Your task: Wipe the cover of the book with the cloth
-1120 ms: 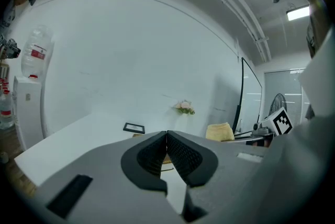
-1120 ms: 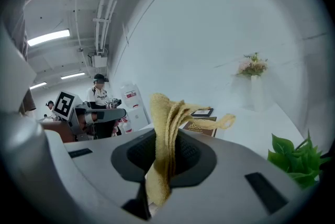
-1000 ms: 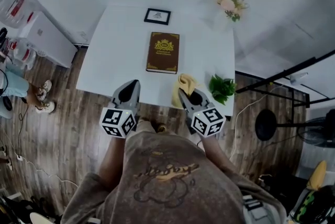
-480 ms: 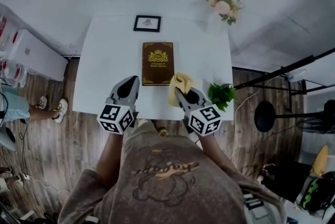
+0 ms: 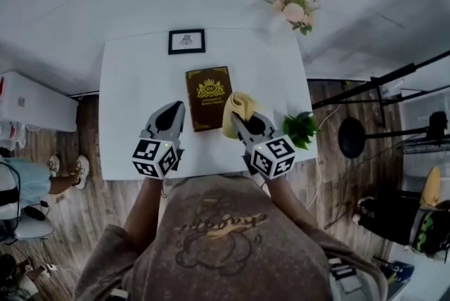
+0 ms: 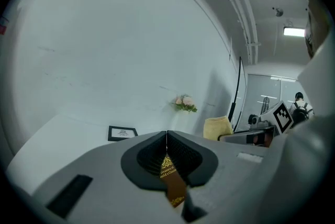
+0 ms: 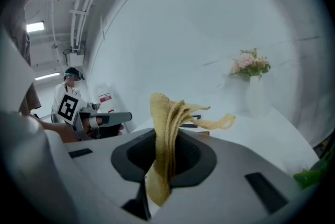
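Observation:
A dark brown book [image 5: 208, 97] with a gold crest lies flat on the white table [image 5: 133, 95]; a strip of its cover [image 6: 171, 182] shows through the left gripper's jaw gap. My right gripper [image 5: 239, 123] is shut on a yellow cloth [image 5: 237, 110], which bunches at the book's right edge. In the right gripper view the cloth [image 7: 166, 136] sticks up out of the right gripper [image 7: 166, 150]. My left gripper [image 5: 171, 120] hovers just left of the book's near end, shut and holding nothing, and its jaws [image 6: 167, 154] meet.
A small black picture frame [image 5: 186, 41] stands at the table's far edge. A vase of pink flowers [image 5: 292, 10] is at the far right corner and a green plant [image 5: 300, 128] at the near right edge. Wooden floor surrounds the table.
The view has closed in on the table. The right gripper has carried the cloth from the near edge up to the book's right side. The left gripper has come forward beside the book.

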Tool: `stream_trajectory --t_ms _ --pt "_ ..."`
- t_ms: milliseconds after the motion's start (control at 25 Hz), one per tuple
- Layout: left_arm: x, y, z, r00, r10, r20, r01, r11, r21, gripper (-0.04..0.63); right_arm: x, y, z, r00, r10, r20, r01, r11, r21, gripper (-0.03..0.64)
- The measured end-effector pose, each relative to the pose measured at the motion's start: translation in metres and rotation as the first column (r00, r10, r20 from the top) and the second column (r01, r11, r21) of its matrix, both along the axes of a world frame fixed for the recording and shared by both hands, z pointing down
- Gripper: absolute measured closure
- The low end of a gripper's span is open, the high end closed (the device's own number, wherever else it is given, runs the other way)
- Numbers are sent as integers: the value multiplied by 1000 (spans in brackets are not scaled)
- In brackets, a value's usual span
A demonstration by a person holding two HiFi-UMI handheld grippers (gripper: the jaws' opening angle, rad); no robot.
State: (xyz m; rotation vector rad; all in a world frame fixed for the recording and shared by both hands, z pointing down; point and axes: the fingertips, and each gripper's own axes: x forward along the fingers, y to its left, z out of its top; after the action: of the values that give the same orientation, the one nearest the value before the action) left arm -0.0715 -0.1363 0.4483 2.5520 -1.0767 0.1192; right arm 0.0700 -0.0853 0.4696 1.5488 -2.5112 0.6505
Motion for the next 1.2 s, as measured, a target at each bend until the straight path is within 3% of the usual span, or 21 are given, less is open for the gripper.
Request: stream_trajectory --t_ms 280,840,1200 --pt "-8 -7 13 999 44 12 -43 998 -42 591 -18 -23 -14 1000 -25 -13 25 1000 4 552" --pt "-18 -4 31 998 -58 23 59 995 -75 591 -59 -90 -12 979 -201 17 201 979 19 552" --pt "-26 -8 35 993 -116 26 117 991 -71 591 -76 -131 38 962 -273 -27 271 960 -64 552"
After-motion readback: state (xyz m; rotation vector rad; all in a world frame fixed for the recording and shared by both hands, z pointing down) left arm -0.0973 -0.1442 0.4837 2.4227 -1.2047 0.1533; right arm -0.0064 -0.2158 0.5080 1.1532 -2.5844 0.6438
